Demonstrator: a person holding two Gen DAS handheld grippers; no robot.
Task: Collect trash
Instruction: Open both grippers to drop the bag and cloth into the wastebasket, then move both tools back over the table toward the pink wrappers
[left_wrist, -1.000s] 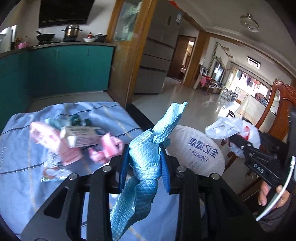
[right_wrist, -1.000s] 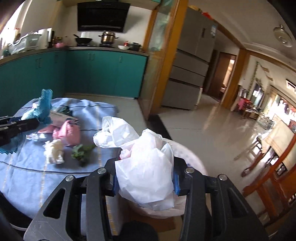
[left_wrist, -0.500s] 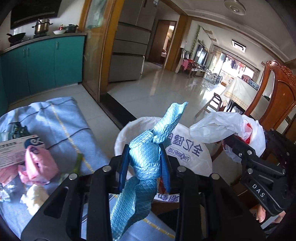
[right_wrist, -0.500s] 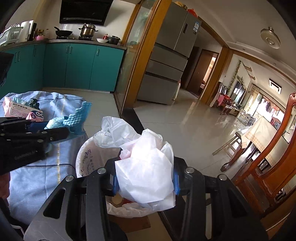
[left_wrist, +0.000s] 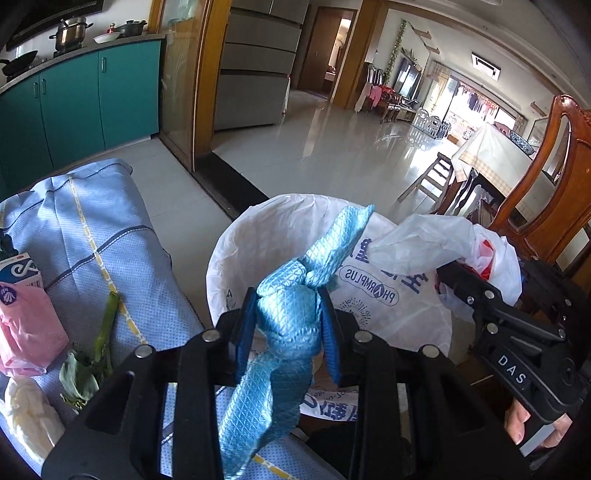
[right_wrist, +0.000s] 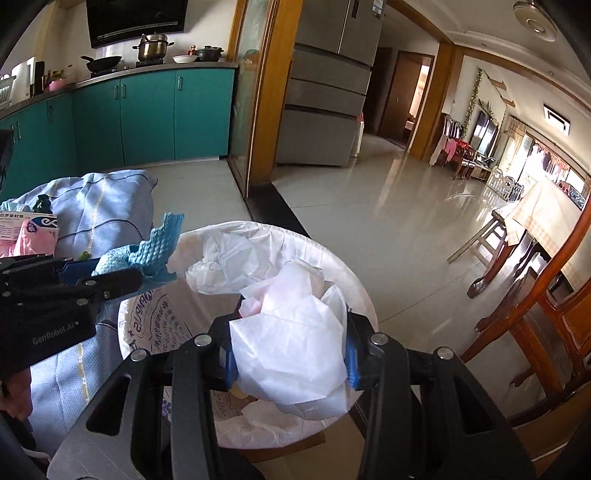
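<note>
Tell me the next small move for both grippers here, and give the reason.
Probably open the right gripper first: its white plastic bag already hangs over the lined trash bin. The left gripper, shut on the blue cloth, looks nearer the bin's table-side rim, so it likely needs a slight nudge forward before letting go.

The bin (right_wrist: 354, 295) bottom is hidden by the white bag (right_wrist: 291, 354) and the liner. The cloth (left_wrist: 284, 332) runs off the bottom edge of the left view, so its end cannot be seen. The box (left_wrist: 18, 273) is cut off by the left edge, and its words are too small to read. Something red (left_wrist: 485, 258) peeks out of the bag in the left view, maybe a wrapper.
</note>
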